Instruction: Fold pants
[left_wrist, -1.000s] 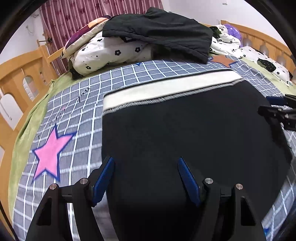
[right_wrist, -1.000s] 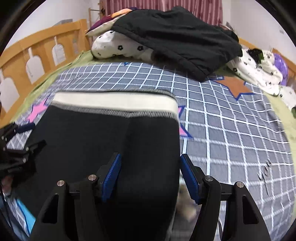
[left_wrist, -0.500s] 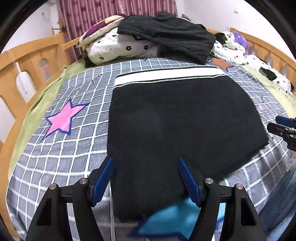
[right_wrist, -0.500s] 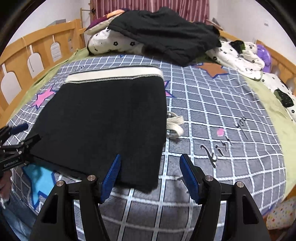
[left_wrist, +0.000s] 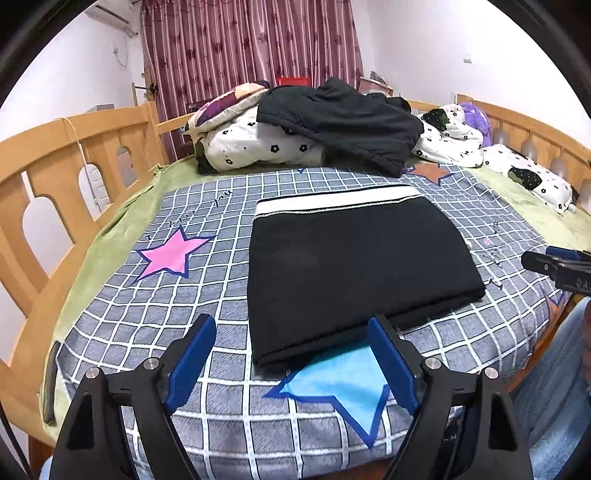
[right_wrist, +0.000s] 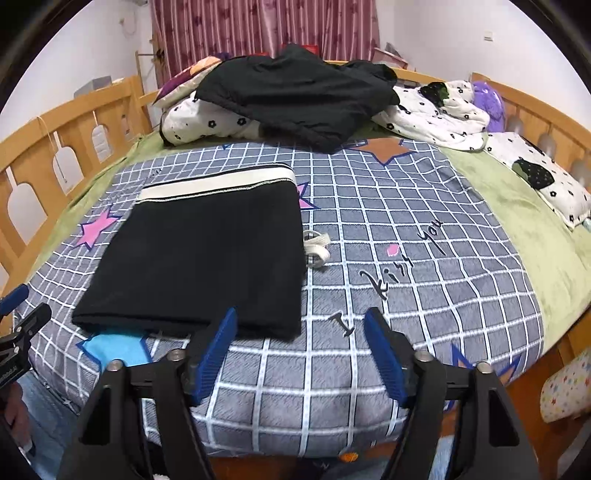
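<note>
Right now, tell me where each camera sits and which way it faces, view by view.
Left wrist: rides the left claw, facing across the bed at the folded black pants with a white waistband; its blue-padded fingers are open and the right claw shows at the right edge.
Right wrist: rides the right claw, facing the same way from further right; its fingers are open and the left claw shows at the left edge.
Shared: pants, grey checked bedspread, black jacket on the pillows.

one folded pants (left_wrist: 354, 258), two hand-held grippers (left_wrist: 291, 354) (right_wrist: 301, 350).
</note>
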